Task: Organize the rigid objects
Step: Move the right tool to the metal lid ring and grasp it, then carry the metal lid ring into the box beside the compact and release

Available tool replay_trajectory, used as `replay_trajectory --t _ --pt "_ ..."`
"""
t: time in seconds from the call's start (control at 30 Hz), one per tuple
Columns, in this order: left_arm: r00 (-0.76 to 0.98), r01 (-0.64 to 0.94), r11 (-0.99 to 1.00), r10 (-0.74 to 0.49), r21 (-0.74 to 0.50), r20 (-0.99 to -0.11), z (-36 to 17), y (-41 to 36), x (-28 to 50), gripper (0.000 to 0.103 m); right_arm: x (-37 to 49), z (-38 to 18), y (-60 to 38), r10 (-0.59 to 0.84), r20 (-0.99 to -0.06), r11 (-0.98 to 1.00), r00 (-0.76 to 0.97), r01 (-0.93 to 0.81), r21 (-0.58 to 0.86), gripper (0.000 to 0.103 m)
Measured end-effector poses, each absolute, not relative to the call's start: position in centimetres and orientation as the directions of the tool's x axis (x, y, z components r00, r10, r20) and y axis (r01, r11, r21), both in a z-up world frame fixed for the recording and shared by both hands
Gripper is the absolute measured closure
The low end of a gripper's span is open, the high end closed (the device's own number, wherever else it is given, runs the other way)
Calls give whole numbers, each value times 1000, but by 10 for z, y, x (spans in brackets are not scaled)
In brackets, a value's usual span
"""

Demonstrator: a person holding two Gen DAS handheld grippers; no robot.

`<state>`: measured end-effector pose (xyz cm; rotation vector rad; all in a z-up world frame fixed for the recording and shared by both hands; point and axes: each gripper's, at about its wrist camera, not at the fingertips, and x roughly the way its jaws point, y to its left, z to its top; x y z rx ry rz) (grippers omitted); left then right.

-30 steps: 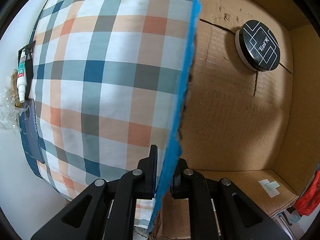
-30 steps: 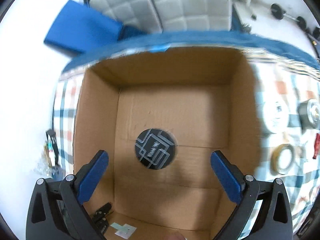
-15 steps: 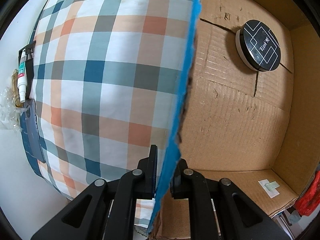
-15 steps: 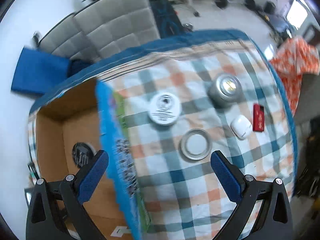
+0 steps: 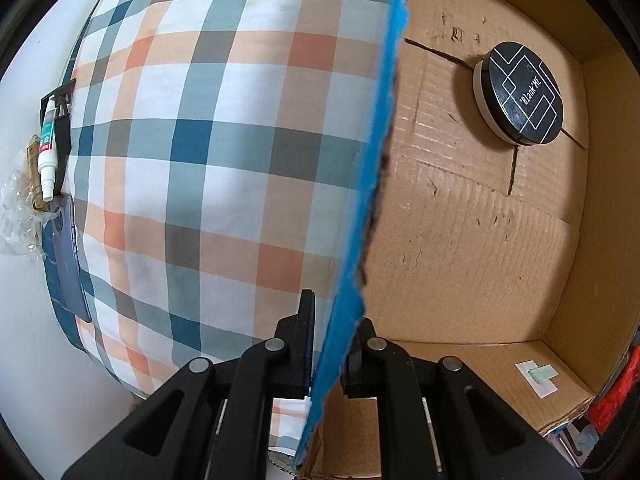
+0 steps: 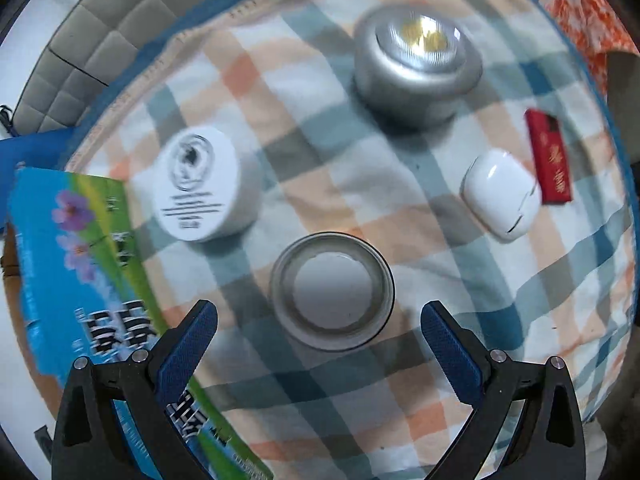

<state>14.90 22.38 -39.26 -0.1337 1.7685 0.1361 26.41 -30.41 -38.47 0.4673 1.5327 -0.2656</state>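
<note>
My left gripper is shut on the blue-edged wall of a cardboard box. A black round tin with white lines lies on the box floor. My right gripper points down, open and holding nothing, over the checked cloth. A shallow round metal lid lies just ahead of it, between the fingertips. Farther out are a white round jar, a silver round tin, a white earbud case and a small red box.
The box's printed blue and green outer side stands at the left of the right wrist view. A small white bottle and crumpled plastic lie beyond the cloth's left edge. A grey padded seat is behind the table.
The right gripper swung from above the box's inside to over the cloth and came lower, now close above the metal lid. The left gripper kept its grip on the box wall.
</note>
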Motion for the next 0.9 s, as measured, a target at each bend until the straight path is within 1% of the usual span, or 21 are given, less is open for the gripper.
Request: replay_trajectory --t 0.13,0.23,0.37,0.57,0.6,0.9 --pt "-200 -164 986 -14 19 -980 -393 224 148 95 264 -401 -308 150 -989 869 16 474 140 7" --pt "-201 -161 987 -13 20 -979 -395 224 149 95 266 -410 -307 151 -989 869 1 476 133 23" --pt "-202 -159 987 -11 22 -979 -395 224 150 95 266 -416 -307 119 -993 872 -20 480 95 33" --pt "-204 -159 987 -13 20 -979 -396 224 152 95 262 -419 -307 119 -992 875 -29 476 91 35" --pt "-204 -158 987 -12 21 -979 -396 224 152 95 276 -420 -315 119 -992 876 -32 475 90 35" --pt "-203 -152 988 -9 22 -979 -396 221 152 95 266 -409 -291 103 -994 899 -38 432 77 35"
